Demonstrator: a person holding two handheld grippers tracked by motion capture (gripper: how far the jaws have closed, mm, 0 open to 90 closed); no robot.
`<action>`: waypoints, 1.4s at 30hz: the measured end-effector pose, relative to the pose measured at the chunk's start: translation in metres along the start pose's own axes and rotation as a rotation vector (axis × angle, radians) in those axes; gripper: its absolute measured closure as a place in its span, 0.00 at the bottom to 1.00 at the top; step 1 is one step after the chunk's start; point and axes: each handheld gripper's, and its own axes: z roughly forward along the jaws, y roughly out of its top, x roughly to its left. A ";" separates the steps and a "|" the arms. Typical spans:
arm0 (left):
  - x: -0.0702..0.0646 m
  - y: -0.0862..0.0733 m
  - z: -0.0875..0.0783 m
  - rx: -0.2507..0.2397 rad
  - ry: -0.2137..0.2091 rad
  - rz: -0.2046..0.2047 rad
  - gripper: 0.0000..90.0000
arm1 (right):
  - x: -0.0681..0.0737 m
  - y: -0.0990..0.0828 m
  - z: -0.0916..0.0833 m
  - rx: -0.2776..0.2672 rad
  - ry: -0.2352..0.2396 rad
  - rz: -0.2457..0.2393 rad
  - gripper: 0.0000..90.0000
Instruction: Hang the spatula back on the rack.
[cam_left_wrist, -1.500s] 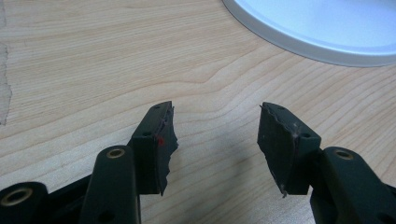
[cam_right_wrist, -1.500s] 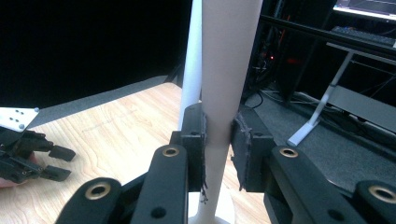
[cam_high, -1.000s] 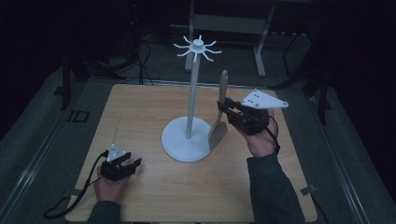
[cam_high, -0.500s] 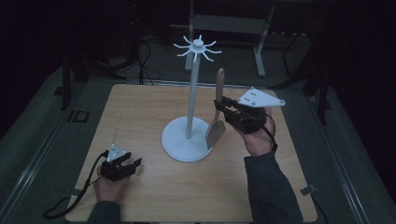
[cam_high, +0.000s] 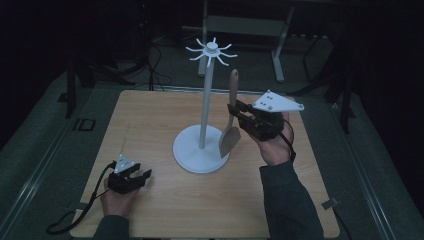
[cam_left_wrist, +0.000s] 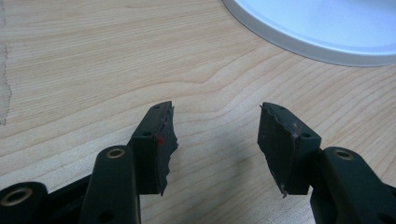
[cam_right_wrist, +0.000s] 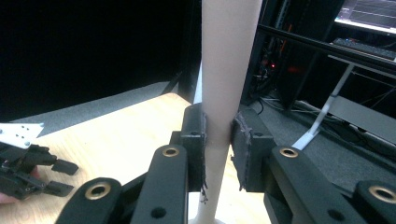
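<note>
A wooden spatula (cam_high: 230, 139) stands upright, blade down, just right of the white stand's pole (cam_high: 205, 105). My right gripper (cam_high: 233, 111) is shut on its handle, jaws pointing left. In the right gripper view both pads press the pale handle (cam_right_wrist: 229, 56) of the spatula between my right gripper (cam_right_wrist: 219, 140). The stand has a round base (cam_high: 192, 152) and a ring of hooks (cam_high: 212, 50) at the top. The spatula's blade hangs over the base's right edge. My left gripper (cam_high: 145, 175) rests on the table near the front left, open with nothing between its jaws (cam_left_wrist: 215, 140).
The wooden table (cam_high: 150, 115) carries the stand in its middle. The stand's base (cam_left_wrist: 327, 28) lies just ahead of the left gripper. The left gripper (cam_right_wrist: 63, 177) shows far off in the right gripper view. Dark floor, cables and metal frames surround the table.
The right gripper with the spatula has drifted slightly left, closer to the pole. The left gripper has stayed where it was.
</note>
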 end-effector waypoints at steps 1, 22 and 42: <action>0.000 0.000 0.000 0.000 0.000 0.000 0.51 | 0.000 0.000 0.000 0.001 0.001 0.002 0.84; 0.000 0.000 0.000 -0.002 0.000 -0.001 0.51 | -0.002 0.008 0.011 0.009 0.000 0.038 0.84; 0.000 0.000 0.000 -0.005 -0.001 -0.003 0.51 | -0.004 0.013 0.022 0.040 0.000 0.062 0.84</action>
